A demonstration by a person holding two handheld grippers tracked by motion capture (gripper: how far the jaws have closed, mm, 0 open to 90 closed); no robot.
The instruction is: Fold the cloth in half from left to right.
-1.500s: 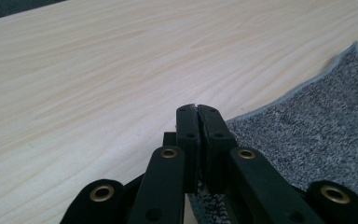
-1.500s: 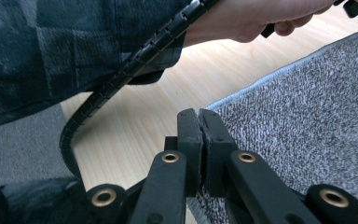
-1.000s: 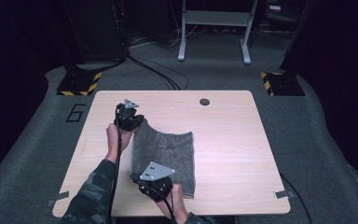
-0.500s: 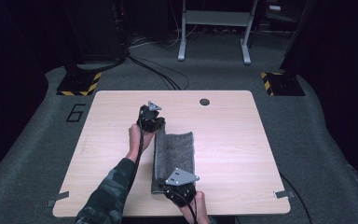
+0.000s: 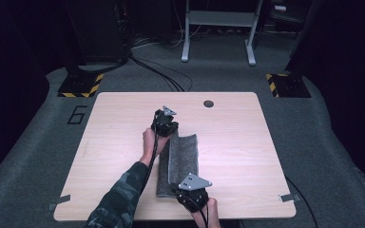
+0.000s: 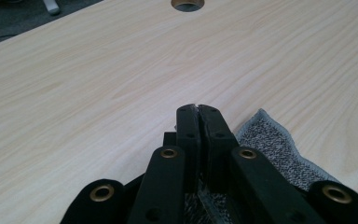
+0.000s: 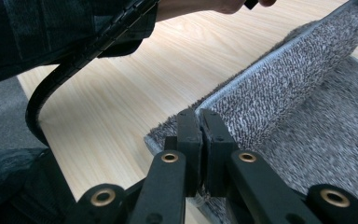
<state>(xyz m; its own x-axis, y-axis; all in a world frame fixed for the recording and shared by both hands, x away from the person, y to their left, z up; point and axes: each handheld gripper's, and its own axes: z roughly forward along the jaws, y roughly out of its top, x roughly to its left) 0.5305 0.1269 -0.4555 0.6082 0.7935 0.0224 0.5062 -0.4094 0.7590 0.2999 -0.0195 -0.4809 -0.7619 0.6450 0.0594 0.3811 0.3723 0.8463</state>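
A grey towel point(image 5: 186, 154) lies on the wooden table point(image 5: 247, 142), half folded, its left edge lifted and carried over the rest. My left gripper point(image 5: 172, 134) is shut on the far corner of that lifted edge; in the left gripper view the jaws point(image 6: 198, 109) are pressed together with grey towel point(image 6: 270, 144) trailing behind them. My right gripper point(image 5: 175, 185) is shut on the near corner. In the right gripper view its jaws point(image 7: 199, 114) pinch the hem, and the raised towel edge point(image 7: 284, 79) runs away toward the other hand.
A round cable hole point(image 5: 208, 103) sits near the table's far edge. A camouflage sleeve point(image 5: 123, 194) and the left gripper's cable cross the table's near left. Bare tabletop lies right of the towel. Grey carpet, cables and a metal stand surround the table.
Both grippers have moved to the right and slightly down, carrying the towel's left edge over the rest. The towel looks narrower, folded lengthwise.
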